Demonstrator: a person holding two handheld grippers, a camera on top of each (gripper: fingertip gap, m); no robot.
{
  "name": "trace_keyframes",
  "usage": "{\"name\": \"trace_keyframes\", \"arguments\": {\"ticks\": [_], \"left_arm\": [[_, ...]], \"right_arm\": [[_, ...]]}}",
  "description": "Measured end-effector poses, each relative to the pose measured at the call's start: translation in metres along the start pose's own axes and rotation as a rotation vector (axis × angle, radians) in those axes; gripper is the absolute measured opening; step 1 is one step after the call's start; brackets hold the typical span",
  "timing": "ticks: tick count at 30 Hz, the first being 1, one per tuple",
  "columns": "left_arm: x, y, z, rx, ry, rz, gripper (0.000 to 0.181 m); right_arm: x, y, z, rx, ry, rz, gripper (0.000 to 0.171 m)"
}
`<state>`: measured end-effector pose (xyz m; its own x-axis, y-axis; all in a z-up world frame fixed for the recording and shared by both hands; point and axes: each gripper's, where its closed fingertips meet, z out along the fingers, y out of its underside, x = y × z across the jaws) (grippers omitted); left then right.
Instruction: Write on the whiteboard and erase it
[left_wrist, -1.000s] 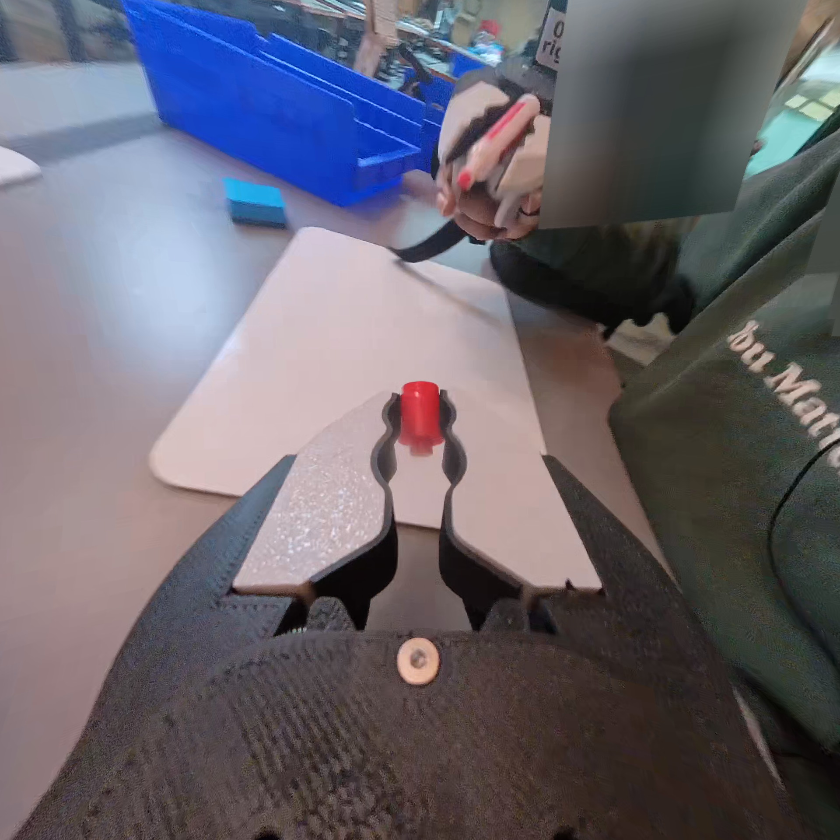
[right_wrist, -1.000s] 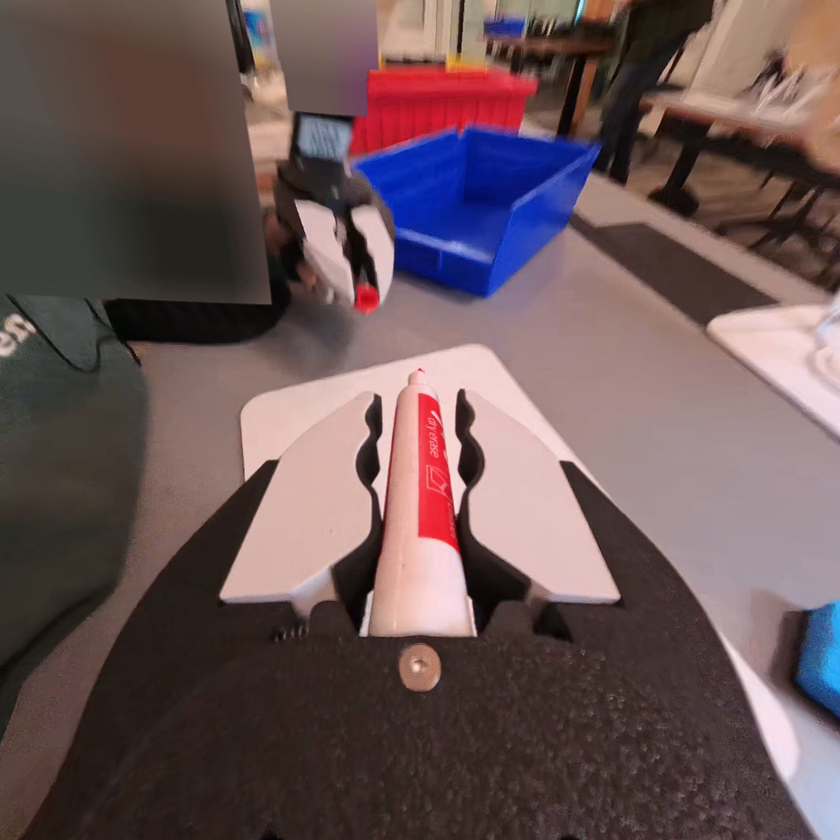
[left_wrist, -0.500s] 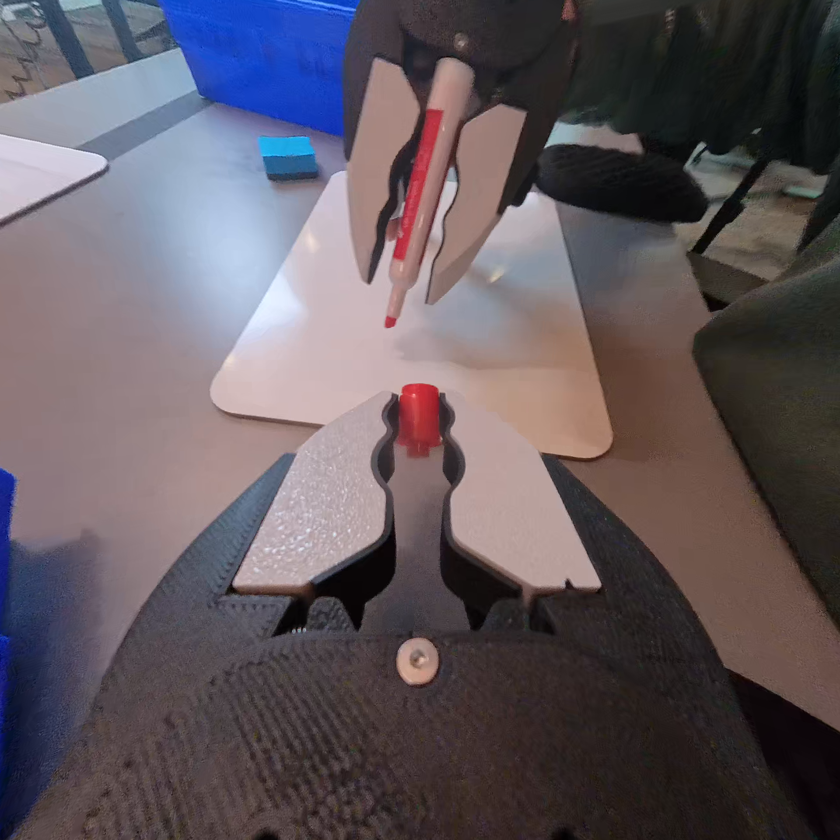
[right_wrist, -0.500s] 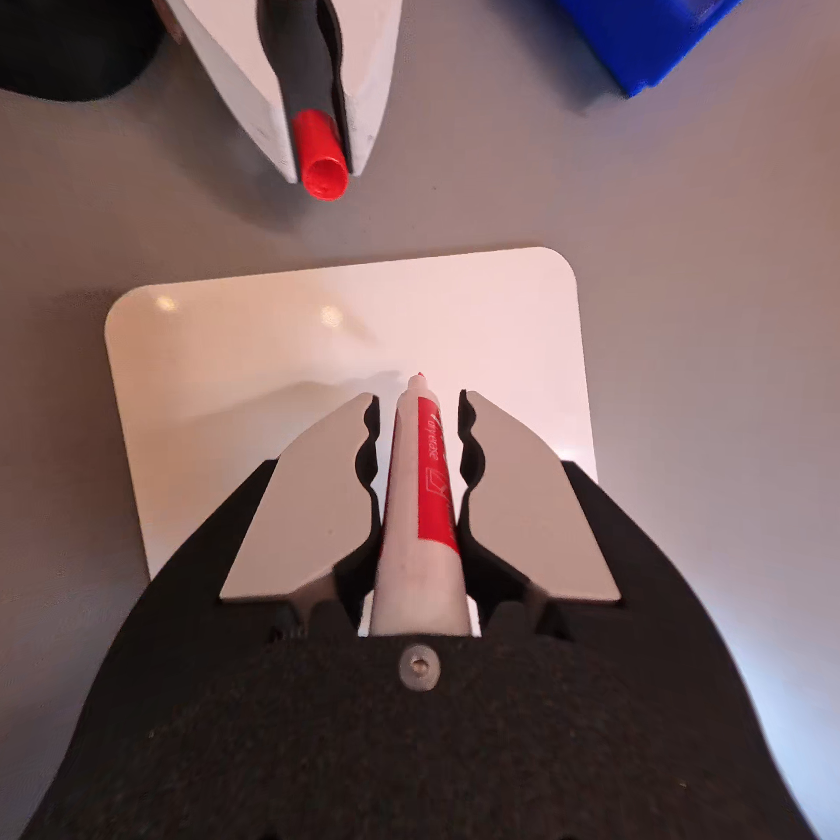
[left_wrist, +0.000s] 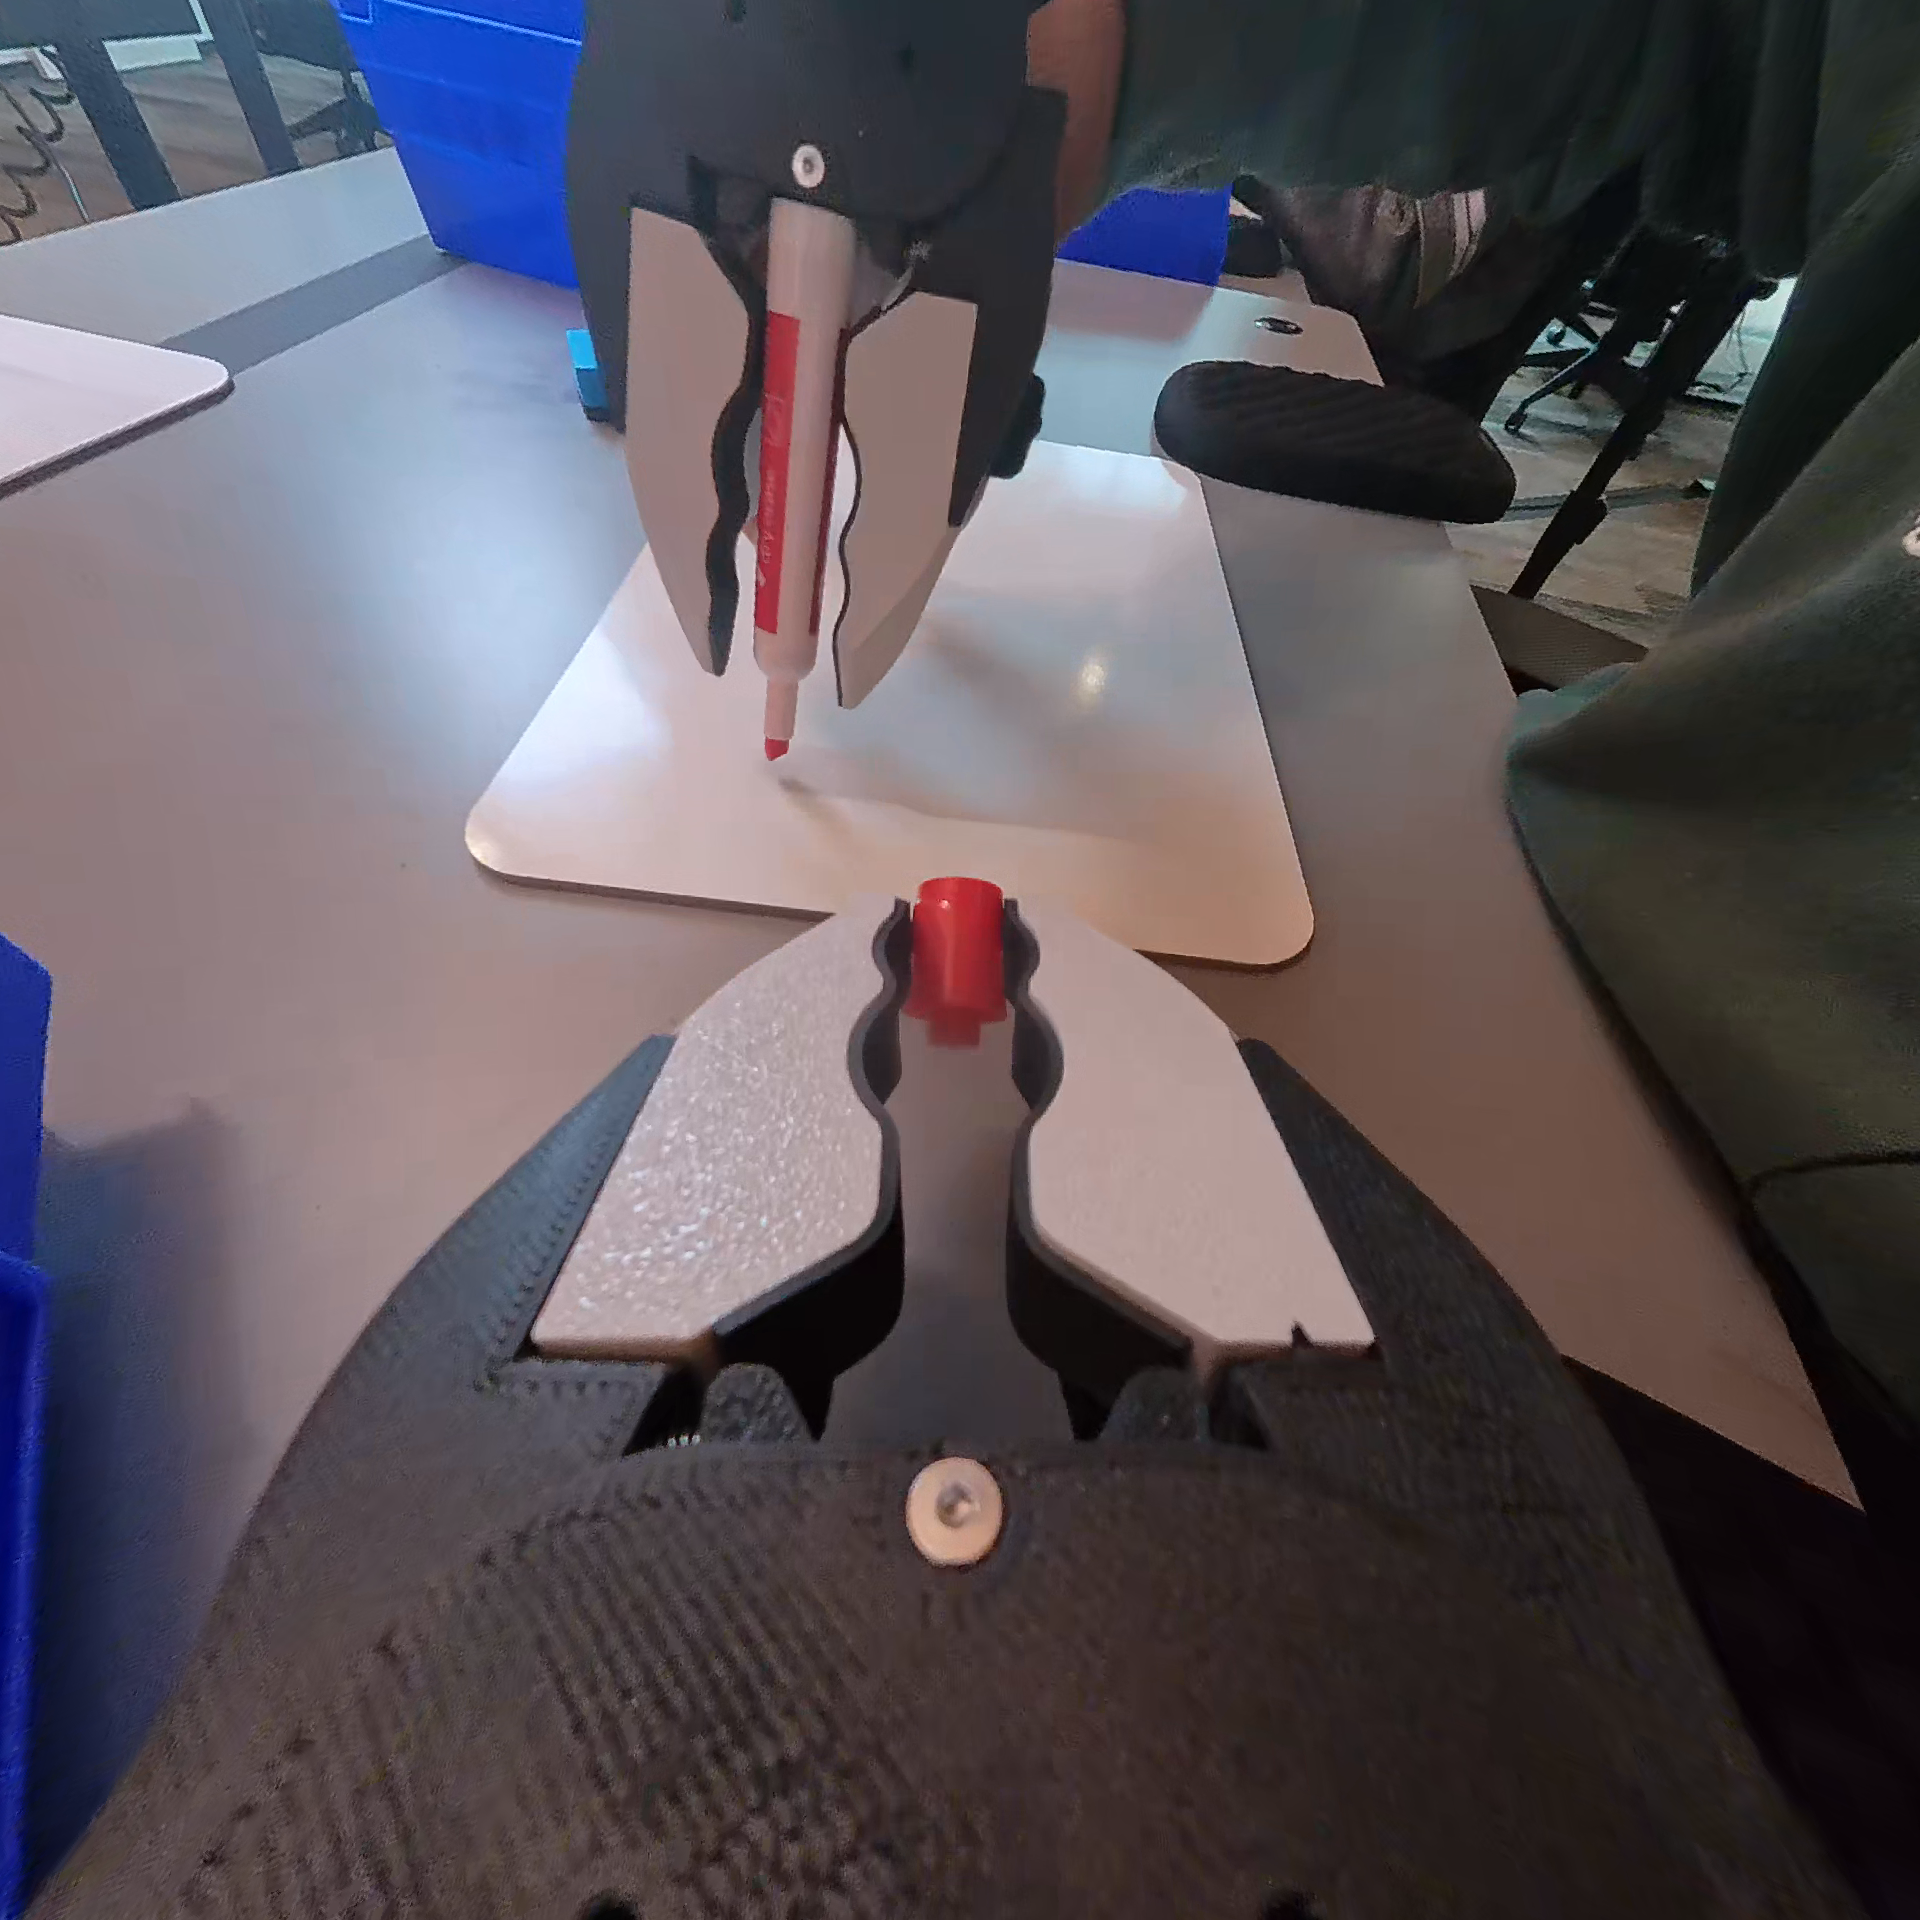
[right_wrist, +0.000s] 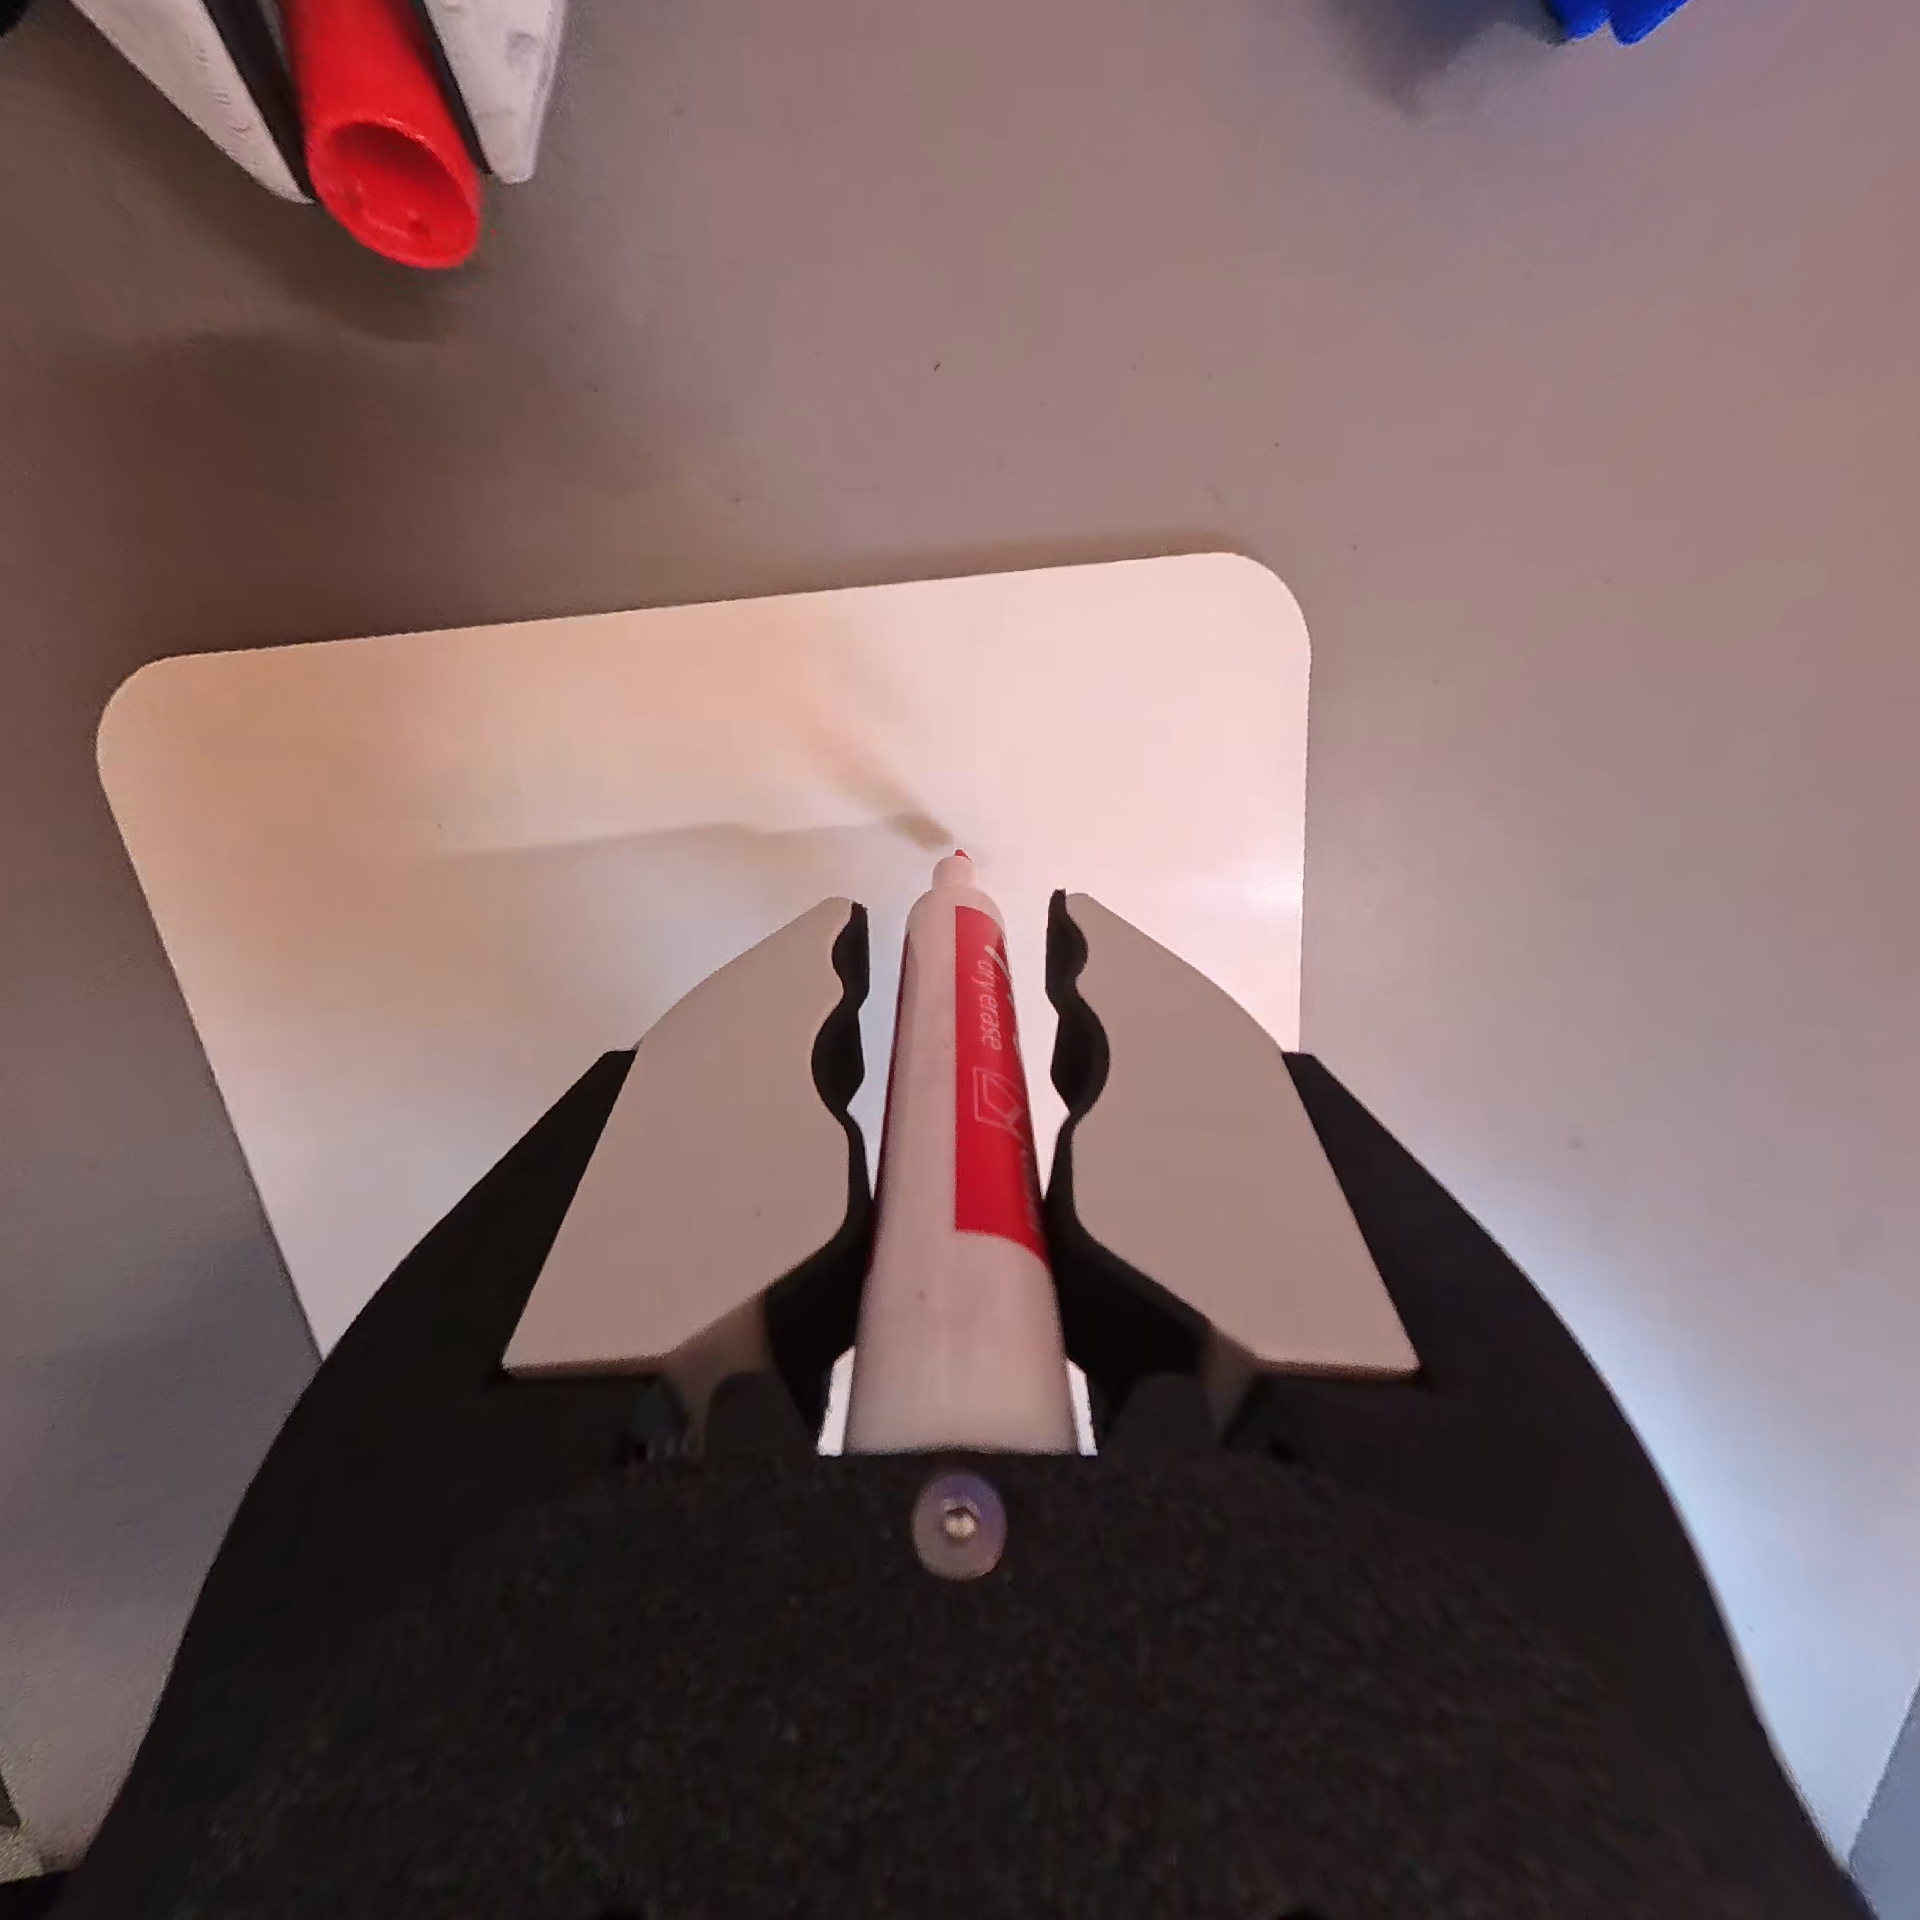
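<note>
The whiteboard is plain glossy white on a grey desk. The marker is white with a red label band and red tip; its cap is solid red. Both grippers are black (woven-looking texture) with pale grey jaws. Bins are bright blue.

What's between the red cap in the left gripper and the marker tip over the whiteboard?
In the left wrist view, only bare whiteboard and its near edge lie between the red cap and the marker tip; no ink shows there.
</note>
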<state>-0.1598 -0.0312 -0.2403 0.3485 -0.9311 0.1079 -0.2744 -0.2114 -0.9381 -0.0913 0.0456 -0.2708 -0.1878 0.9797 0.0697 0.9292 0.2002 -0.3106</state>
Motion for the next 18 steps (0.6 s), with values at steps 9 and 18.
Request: {"name": "trace_keyframes", "arguments": {"ticks": [9, 18], "left_arm": [[-0.004, 0.001, -0.002, -0.002, -0.022, -0.020, 0.017], [-0.006, 0.002, -0.002, -0.006, -0.026, -0.027, 0.017]], "right_arm": [[-0.015, -0.019, 0.009, -0.001, -0.050, -0.056, 0.033], [-0.066, 0.010, -0.004, -0.064, -0.122, -0.071, 0.033]]}}
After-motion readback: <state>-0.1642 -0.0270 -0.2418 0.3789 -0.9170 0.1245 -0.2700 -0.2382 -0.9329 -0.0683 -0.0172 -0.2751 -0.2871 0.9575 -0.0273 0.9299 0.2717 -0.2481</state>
